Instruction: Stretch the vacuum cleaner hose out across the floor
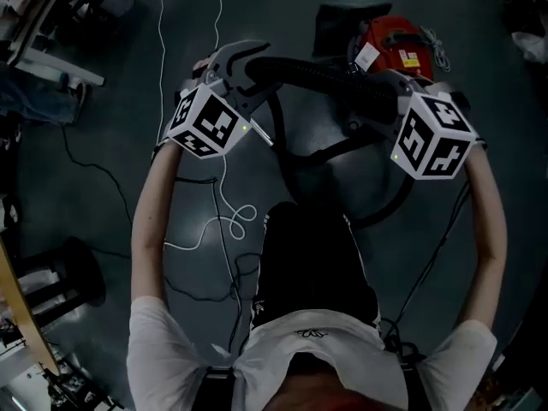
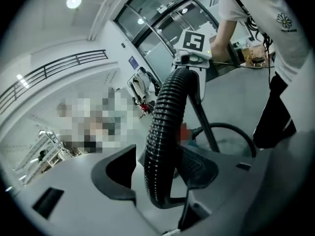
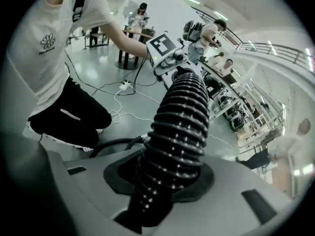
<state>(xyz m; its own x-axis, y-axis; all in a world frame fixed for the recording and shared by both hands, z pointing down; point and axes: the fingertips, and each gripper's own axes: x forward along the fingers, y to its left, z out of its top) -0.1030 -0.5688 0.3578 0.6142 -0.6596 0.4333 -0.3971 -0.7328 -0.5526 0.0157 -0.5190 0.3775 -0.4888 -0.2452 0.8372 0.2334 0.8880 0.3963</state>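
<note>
Two tongs share one hose [image 1: 308, 74]. The right tongs [image 3: 165, 173] are clamped on it, both jaws pressed into its ribs. The left tongs [image 2: 160, 171] stand apart around it: the hose lies against one jaw, with a gap to the other. Between the tongs the hose spans straight. Beyond the right tongs, a red vacuum [image 1: 396, 48] sits on the floor [image 1: 128, 75].
</note>
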